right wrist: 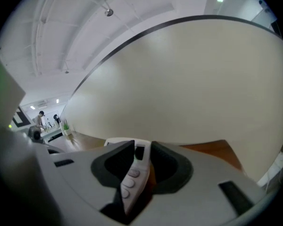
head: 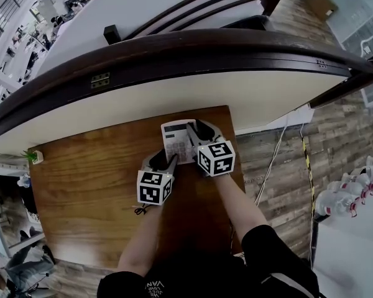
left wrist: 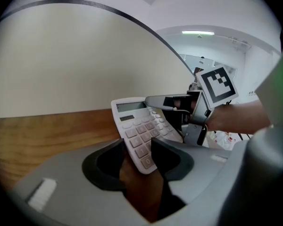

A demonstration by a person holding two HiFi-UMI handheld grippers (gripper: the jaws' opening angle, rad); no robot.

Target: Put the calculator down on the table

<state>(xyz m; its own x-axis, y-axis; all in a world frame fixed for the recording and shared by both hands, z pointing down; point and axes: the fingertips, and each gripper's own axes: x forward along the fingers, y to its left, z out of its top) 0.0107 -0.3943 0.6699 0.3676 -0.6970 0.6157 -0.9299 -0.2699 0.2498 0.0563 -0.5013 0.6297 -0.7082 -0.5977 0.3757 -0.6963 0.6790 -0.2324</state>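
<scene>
A white calculator (head: 176,140) is held tilted over the far right part of the brown wooden table (head: 87,179), keys facing up. My left gripper (head: 170,162) is shut on its near corner; in the left gripper view the calculator (left wrist: 139,131) sticks up from between the left gripper (left wrist: 137,152) jaws. My right gripper (head: 196,134) is shut on its right edge, and it also shows as the right gripper (left wrist: 172,102) reaching in from the right. In the right gripper view the calculator (right wrist: 131,178) is seen edge-on inside the right gripper (right wrist: 137,161).
A curved cream partition (head: 174,85) rises right behind the table. A small potted plant (head: 32,156) stands at the far left corner, and a small dark object (head: 141,210) lies near my left arm. The table's right edge (head: 239,166) is close to the right gripper.
</scene>
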